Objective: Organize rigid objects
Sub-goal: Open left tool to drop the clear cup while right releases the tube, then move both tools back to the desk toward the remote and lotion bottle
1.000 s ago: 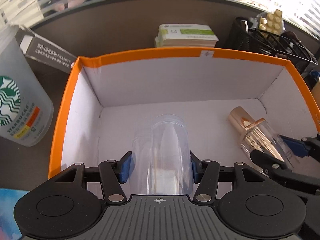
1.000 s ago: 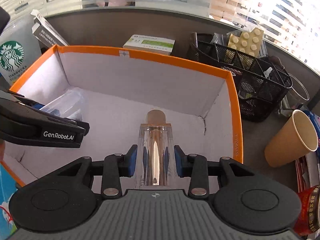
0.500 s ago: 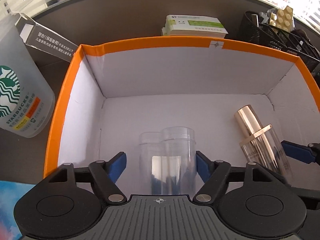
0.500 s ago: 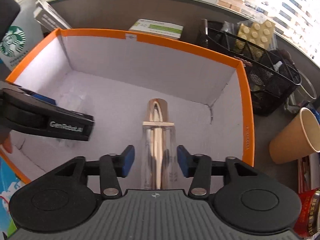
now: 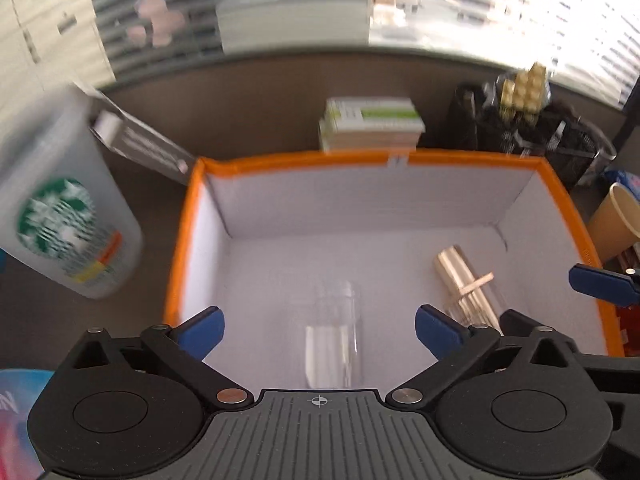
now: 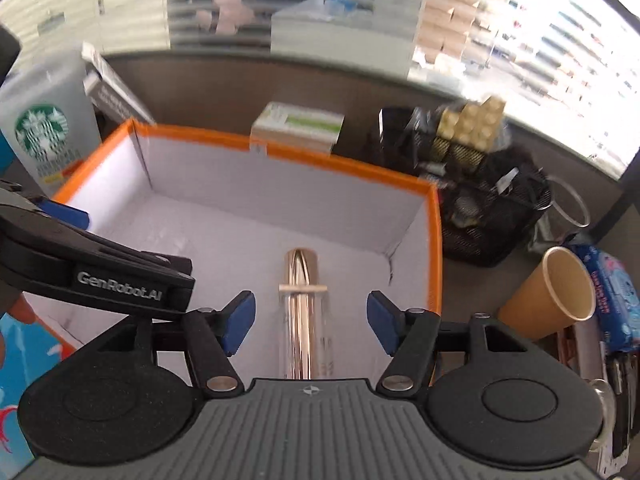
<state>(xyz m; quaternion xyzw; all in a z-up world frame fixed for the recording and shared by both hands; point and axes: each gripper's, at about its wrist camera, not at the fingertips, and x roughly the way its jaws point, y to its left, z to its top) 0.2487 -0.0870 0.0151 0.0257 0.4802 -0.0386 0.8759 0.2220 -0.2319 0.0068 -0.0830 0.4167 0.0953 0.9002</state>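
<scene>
An orange-rimmed white box (image 5: 400,159) (image 6: 280,152) sits in front of both grippers. A clear plastic cup (image 5: 332,332) lies on the box floor at the left. A gold and clear bottle (image 5: 468,280) (image 6: 302,312) lies on the floor at the right. My left gripper (image 5: 320,330) is open above the clear cup and holds nothing. My right gripper (image 6: 308,322) is open above the gold bottle and holds nothing. The left gripper's body also shows in the right wrist view (image 6: 100,272).
A Starbucks cup (image 5: 64,216) stands left of the box. A green and white carton (image 5: 372,124) lies behind it. A black mesh basket (image 6: 492,200) with yellow blocks stands at the back right. A brown paper cup (image 6: 556,292) leans right of the box.
Both grippers opened and let go: the clear cup and the gold bottle now lie on the box floor. Both grippers have pulled up and back from the box.
</scene>
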